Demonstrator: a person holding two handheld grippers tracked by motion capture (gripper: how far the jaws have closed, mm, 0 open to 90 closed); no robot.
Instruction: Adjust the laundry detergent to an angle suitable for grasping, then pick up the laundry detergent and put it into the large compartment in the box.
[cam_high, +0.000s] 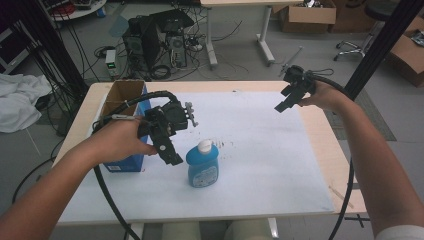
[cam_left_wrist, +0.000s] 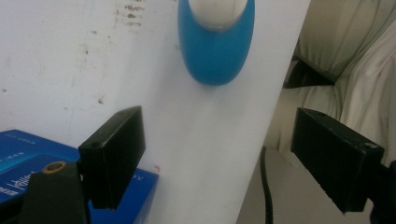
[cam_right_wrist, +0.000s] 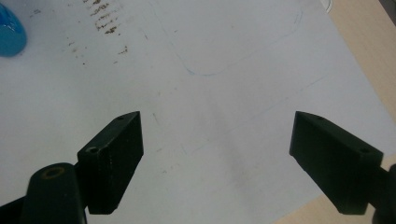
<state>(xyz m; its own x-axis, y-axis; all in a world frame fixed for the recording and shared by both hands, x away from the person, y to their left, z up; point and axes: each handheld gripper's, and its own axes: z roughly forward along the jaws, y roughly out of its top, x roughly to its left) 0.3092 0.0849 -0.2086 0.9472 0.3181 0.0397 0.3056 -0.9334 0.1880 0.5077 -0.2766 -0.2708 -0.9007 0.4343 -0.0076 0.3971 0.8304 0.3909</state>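
A blue bottle (cam_high: 202, 166) with a white cap stands upright near the front middle of the white sheet (cam_high: 260, 150). My left gripper (cam_high: 170, 152) hovers just left of it, open, nothing between its jaws. From the left gripper view, the bottle (cam_left_wrist: 215, 39) lies ahead and apart from the fingertips (cam_left_wrist: 114, 149). My right gripper (cam_high: 286, 101) is held above the far right part of the sheet, open and empty. In the right gripper view, the bottle (cam_right_wrist: 10, 33) shows at the far upper left.
A blue carton (cam_high: 125, 127) with an open brown top stands at the table's left, beside my left hand; its blue side (cam_left_wrist: 28, 158) appears under the left jaw. Brown stains (cam_right_wrist: 105, 18) mark the sheet. Wooden table edge (cam_high: 325, 135) runs at right. Computers and cables lie on the floor beyond.
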